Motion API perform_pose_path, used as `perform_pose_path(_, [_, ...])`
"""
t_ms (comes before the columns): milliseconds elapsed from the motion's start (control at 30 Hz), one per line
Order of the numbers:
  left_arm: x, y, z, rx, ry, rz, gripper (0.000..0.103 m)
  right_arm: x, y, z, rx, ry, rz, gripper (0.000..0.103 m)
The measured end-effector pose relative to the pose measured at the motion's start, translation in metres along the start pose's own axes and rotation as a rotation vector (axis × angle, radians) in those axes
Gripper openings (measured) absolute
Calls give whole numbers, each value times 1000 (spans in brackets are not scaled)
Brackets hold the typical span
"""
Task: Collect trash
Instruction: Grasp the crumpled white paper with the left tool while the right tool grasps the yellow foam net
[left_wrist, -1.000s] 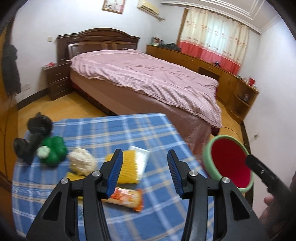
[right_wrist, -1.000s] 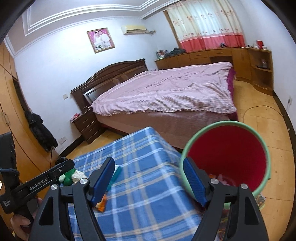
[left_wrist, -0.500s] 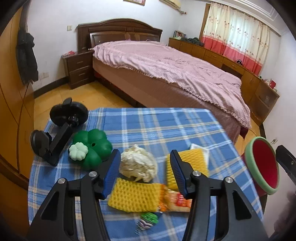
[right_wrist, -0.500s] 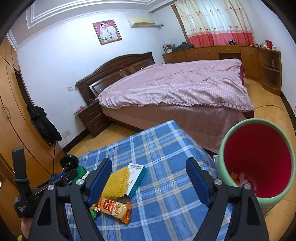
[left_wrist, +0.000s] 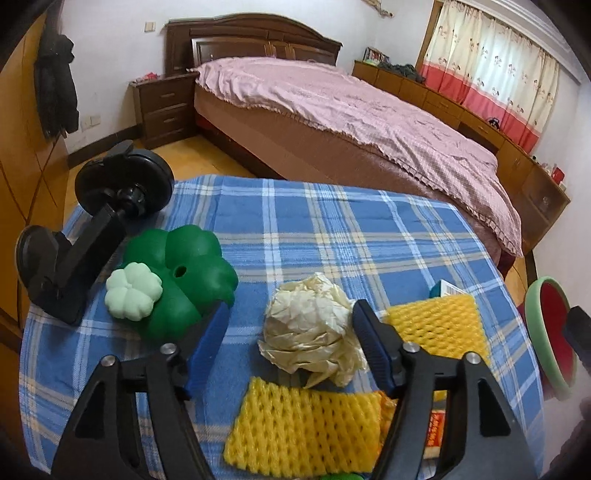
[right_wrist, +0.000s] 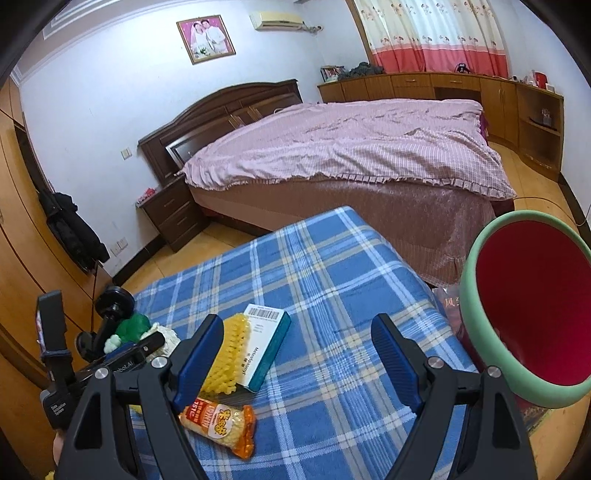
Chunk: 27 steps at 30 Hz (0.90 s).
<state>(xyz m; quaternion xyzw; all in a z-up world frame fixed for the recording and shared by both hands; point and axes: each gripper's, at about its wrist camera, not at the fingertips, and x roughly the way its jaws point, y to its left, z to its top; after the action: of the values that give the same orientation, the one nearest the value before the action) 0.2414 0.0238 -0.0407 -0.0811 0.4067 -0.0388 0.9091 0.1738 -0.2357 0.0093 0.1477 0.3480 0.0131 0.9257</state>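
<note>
A crumpled cream paper ball (left_wrist: 310, 332) lies on the blue plaid table (left_wrist: 332, 229). My left gripper (left_wrist: 291, 306) straddles the ball with its jaws opening. The right pad is close to the paper and the left pad stands clear. Just below is a yellow foam net (left_wrist: 306, 428), with a second net (left_wrist: 436, 328) to the right. In the right wrist view, my right gripper (right_wrist: 299, 319) hangs open above the cloth with nothing between its fingers. Left of it lie a teal-edged box (right_wrist: 264, 347), a foam net (right_wrist: 229, 354) and an orange snack packet (right_wrist: 221, 424). The red bin (right_wrist: 524, 306) with a green rim stands at the right.
A green clover toy (left_wrist: 184, 269) and a black suction mount (left_wrist: 92, 218) sit at the table's left. The bin (left_wrist: 554, 328) stands off the table's right edge. A pink-covered bed (left_wrist: 351, 110) lies beyond the table, and wooden cabinets line the far wall.
My left gripper has dropped and swung left from the foam net to the paper ball, and its jaws have widened. My right gripper has moved left, so the bin has slid to the right of its view.
</note>
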Motion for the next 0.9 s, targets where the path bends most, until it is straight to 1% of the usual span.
perform_pose_path(100, [2, 0, -1, -6, -8, -10, 73, 9, 4, -2, -12, 12, -4, 84])
perform_pose_path(300, [13, 5, -3, -77, 40, -115, 74, 20, 10, -7, -26, 29, 2, 84])
perform_pose_path(367, [15, 3, -4, -79, 48, -132, 73, 21, 12, -7, -31, 32, 2, 84])
perform_pose_path(400, [15, 2, -4, -74, 46, -136, 70, 22, 13, -7, -32, 33, 3, 84])
perform_pose_path(467, [12, 0, -4, -59, 32, -149, 60, 24, 13, -7, -33, 34, 6, 84])
perform_pose_path(500, [10, -2, -4, -51, 25, -166, 50, 25, 13, -8, -33, 34, 8, 84])
perform_pose_path(533, [10, -3, -4, -47, 23, -183, 45, 26, 14, -8, -31, 36, 9, 84])
perform_pose_path(567, [9, -5, -4, -41, 24, -189, 44, 26, 14, -9, -30, 39, 11, 84])
perform_pose_path(633, [6, -6, -5, -39, 14, -187, 42, 28, 16, -9, -33, 41, 16, 84])
perform_pose_path(767, [-7, -3, -1, -45, -6, -186, 42, 33, 22, -10, -47, 47, 30, 84])
perform_pose_path(900, [-24, 3, 5, -42, -38, -133, 42, 44, 31, -12, -86, 72, 29, 84])
